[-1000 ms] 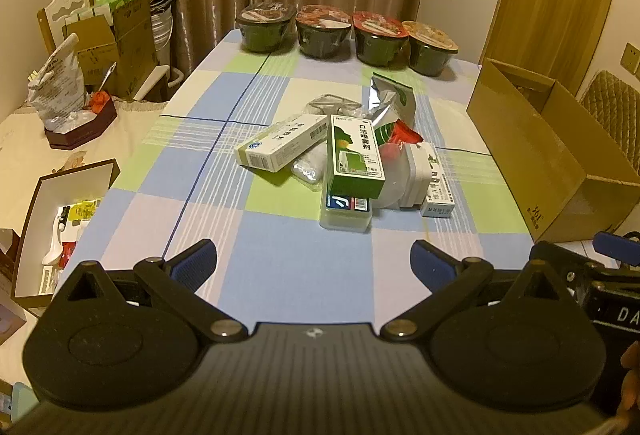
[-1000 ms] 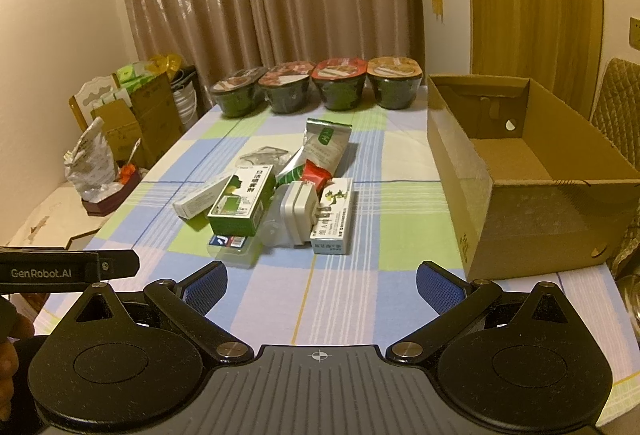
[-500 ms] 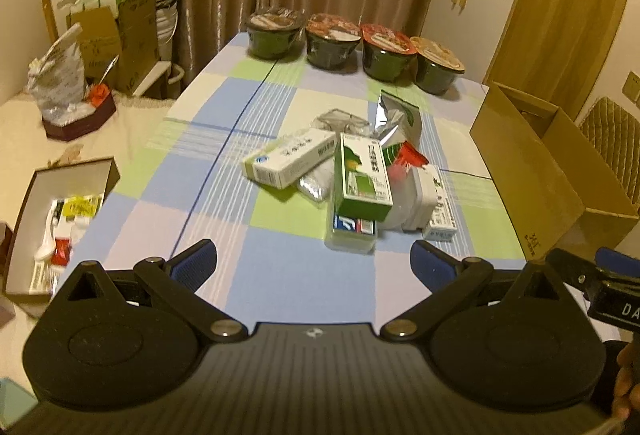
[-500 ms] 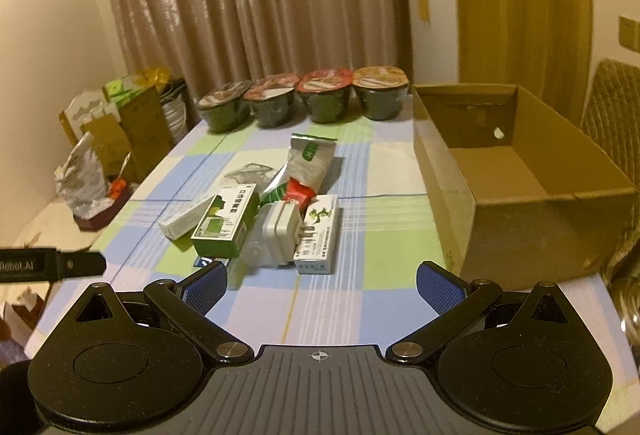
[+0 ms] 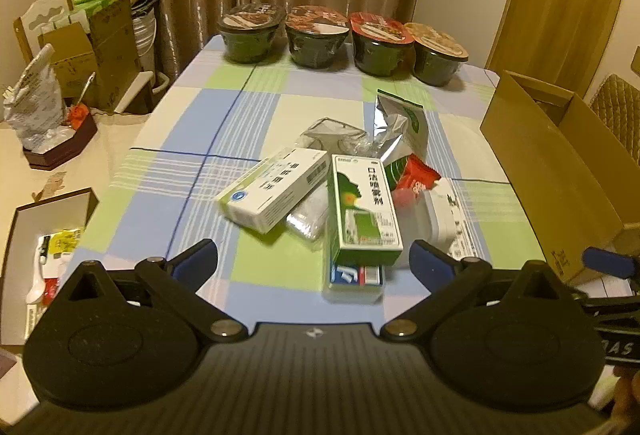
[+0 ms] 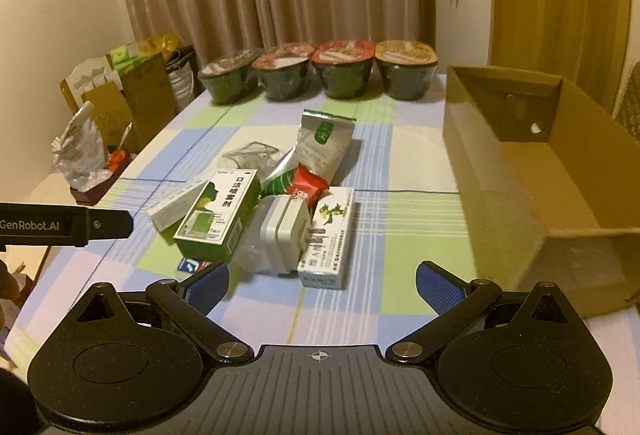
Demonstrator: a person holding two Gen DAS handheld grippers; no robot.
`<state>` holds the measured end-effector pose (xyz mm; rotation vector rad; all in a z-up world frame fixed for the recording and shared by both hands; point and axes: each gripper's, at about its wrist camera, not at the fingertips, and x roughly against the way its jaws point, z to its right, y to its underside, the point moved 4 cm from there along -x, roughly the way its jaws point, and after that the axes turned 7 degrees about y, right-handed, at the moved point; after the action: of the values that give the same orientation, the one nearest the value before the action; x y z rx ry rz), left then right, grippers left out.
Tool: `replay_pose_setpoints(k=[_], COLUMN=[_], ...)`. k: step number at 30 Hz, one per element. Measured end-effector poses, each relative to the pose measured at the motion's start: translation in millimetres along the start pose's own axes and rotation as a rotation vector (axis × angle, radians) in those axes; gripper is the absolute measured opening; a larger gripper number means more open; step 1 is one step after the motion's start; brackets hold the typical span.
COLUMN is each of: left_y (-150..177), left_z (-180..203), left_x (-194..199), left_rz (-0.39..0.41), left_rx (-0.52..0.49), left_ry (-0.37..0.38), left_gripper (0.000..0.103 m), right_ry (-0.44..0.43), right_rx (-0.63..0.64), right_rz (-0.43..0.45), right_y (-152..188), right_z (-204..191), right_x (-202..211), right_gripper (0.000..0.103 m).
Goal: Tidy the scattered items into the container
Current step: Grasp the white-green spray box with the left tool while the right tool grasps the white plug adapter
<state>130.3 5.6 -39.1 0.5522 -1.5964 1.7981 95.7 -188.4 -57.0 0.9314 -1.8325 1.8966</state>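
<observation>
A heap of small items lies mid-table: a green-and-white box [image 5: 362,209] [image 6: 218,215], a long white box [image 5: 274,187], a silver pouch [image 5: 398,127] [image 6: 322,145], a red sachet [image 5: 416,181] [image 6: 306,185], a white plug adapter [image 6: 286,231] and a white box with a green print [image 6: 328,235]. The open cardboard box [image 5: 556,171] [image 6: 536,171] stands at the right, with nothing in the part I can see. My left gripper [image 5: 314,261] is open just short of the heap. My right gripper [image 6: 322,285] is open too, near the heap's front.
Four sealed noodle bowls [image 5: 340,39] [image 6: 320,75] line the table's far edge before a curtain. Left of the table, on the floor, stand cardboard boxes [image 5: 92,55] and an open box of oddments [image 5: 44,259]. A chair [image 5: 618,115] is behind the cardboard box.
Both grippers have moved forward toward the heap, which now looks larger and closer. Both stay open. Nothing on the table has shifted.
</observation>
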Motion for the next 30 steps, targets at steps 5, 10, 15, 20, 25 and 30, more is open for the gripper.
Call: replay_pose_setpoints(k=[5,10,15,20,25,30], left_y=[-9,-18,-18,-16,-21,-19], left_z=[2,3,7,11,19,14], left_x=[-31,-57,-79,-93,-102,-111], left_rz=[-0.018,-0.031,-0.037,-0.059,-0.064,-0.103], left_rx=[-0.017,-0.024,-0.039,-0.056,-0.118,-0.119], left_ry=[0.012,0.032,0.079,0.102,0.106,0.111], left_gripper=[0.094,0.091,0.09,0.081,0.08,0.069], right_ry=[-0.001,0.003,-0.009,-0.022,-0.047,-0.054], right_rx=[0.028,0.055,0.082,0.089,0.086,0.093], right_rz=[-0.013,-0.012,-0.038,-0.072,-0.087,-0.086], right_y=[-9,-13,-7,-4,-3,-4], right_z=[-2,-7,-8,-11,-19,-25], right_x=[-30,-51,-69,-83,-90,-95], right_gripper=[0.103,0.103,0.078,0.075,0.075,0.075])
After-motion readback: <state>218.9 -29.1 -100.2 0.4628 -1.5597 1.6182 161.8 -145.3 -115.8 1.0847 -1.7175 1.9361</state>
